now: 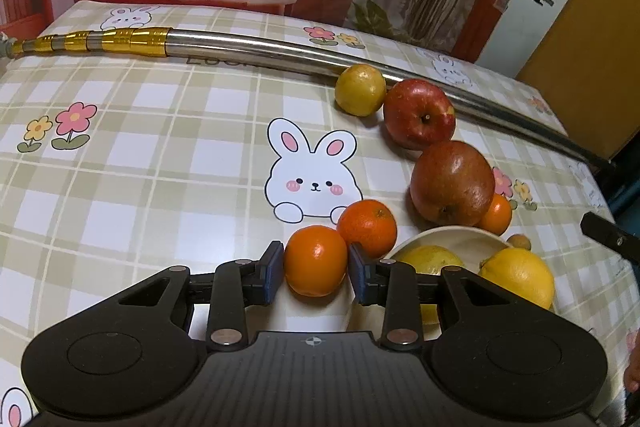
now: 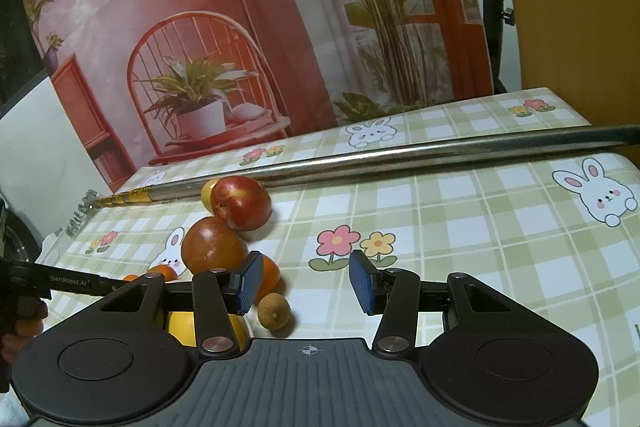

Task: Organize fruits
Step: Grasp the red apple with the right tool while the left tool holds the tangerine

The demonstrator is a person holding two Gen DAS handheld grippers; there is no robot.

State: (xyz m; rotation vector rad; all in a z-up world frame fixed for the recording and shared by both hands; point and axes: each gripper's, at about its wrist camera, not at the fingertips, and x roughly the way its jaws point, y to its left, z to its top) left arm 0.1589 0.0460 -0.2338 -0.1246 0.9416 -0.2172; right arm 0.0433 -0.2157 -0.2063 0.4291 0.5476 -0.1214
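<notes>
**Mandarin pinched at the bowl's edge**

While we held the left gripper (image 1: 316, 269) pinched on a mandarin (image 1: 315, 260), its blue pads touched both sides, with the cream bowl (image 1: 448, 239) just right of it. Our right gripper (image 2: 306, 281) stood spread and held nothing, a small brown fruit (image 2: 273, 311) lying just beside its left finger.

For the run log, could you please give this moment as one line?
left gripper: jaws around orange | right gripper: open, empty | bowl: two lemons
</notes>
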